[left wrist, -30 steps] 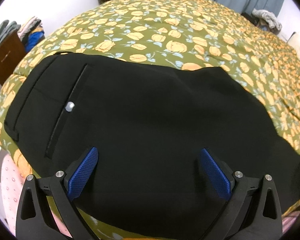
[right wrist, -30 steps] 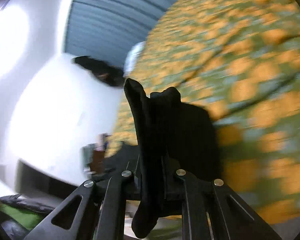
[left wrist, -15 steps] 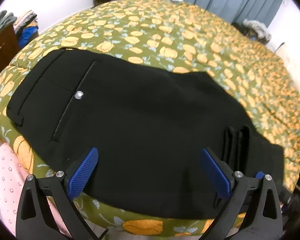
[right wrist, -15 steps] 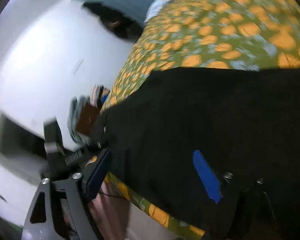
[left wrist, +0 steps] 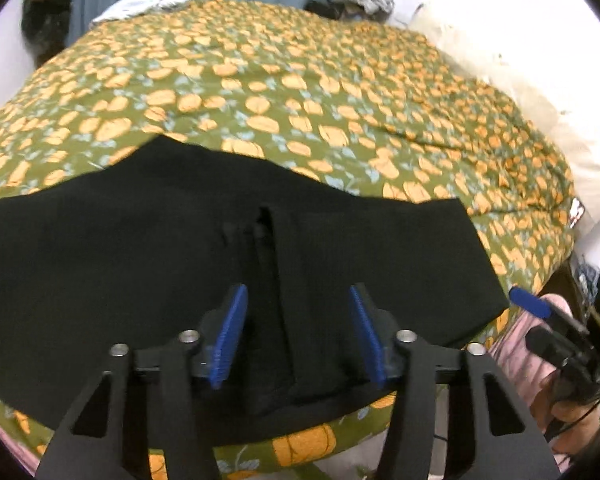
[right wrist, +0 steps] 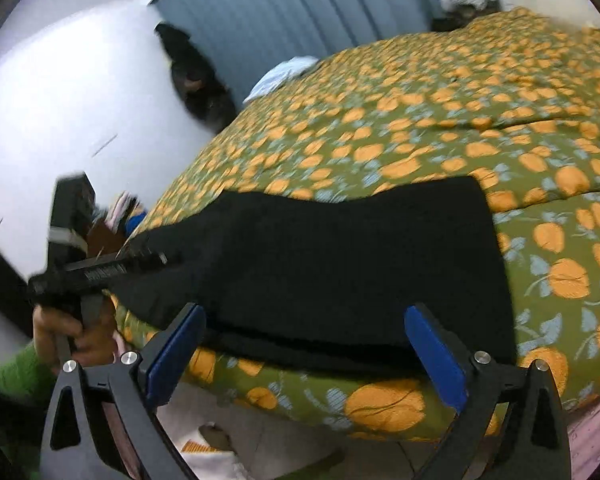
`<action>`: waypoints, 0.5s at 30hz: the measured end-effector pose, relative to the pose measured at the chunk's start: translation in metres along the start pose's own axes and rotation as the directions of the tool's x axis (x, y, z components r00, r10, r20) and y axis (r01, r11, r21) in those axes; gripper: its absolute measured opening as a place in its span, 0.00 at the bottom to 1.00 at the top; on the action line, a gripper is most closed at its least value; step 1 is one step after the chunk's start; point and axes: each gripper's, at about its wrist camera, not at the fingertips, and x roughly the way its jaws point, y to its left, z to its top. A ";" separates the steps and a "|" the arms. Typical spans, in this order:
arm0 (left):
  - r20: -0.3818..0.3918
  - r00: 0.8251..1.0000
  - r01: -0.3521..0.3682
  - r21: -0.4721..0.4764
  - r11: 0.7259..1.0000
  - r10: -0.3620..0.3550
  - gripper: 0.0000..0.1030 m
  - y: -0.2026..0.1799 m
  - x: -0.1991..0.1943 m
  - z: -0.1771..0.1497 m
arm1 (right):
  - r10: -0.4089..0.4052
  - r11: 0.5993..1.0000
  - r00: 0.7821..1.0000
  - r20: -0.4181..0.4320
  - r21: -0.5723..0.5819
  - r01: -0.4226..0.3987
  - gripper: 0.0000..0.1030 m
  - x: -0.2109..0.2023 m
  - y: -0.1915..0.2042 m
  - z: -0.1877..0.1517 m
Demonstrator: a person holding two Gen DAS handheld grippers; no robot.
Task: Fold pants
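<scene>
The big bed (left wrist: 300, 92) has a soft cover, green with orange flowers all over. A blue curtain (right wrist: 300, 12) with long folds hangs at 12 o'clock behind it.

The black pants (left wrist: 140, 264) lie flat on the near edge of the bed. A second ago the right gripper (right wrist: 304, 356) held a bunch of the black cloth up in the air. Now that cloth is down on top of the pants, so they are folded over. The long way of the pants goes from 9 o'clock to 3 o'clock along the bed edge, with the folded end at 3 o'clock. The cloth is smooth and dark, with a raised ridge (left wrist: 272, 280) running from 12 to 6 o'clock.

The left gripper (left wrist: 296, 336) has slid along the pants since then. Its jaws have just been closing, and the ridge of cloth sits between the bumpy blue pads (left wrist: 228, 336), but they do not press on it yet.

The right gripper has just let go and its jaws have been opening wide. Nothing is in it. It hangs just past the bed edge, near the folded end.

A hand (right wrist: 72, 332) with a fuzzy green sleeve (right wrist: 16, 372) holds the left gripper.
</scene>
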 end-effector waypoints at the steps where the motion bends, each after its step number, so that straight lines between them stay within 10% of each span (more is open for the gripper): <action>1: -0.012 1.000 0.003 0.008 1.000 -0.002 0.46 -0.002 0.004 0.000 | 0.001 1.000 1.000 -0.001 0.003 -0.001 0.97 -0.001 0.001 0.001; 11: -0.074 0.996 -0.057 0.023 0.998 0.059 0.37 -0.002 0.018 -0.011 | 0.029 0.999 0.999 -0.031 0.032 -0.028 0.97 0.017 0.001 0.004; 15: -0.106 0.991 -0.083 0.035 0.996 0.086 0.08 -0.003 0.025 -0.013 | 0.032 0.999 0.998 -0.048 0.028 -0.031 0.97 0.024 0.003 0.003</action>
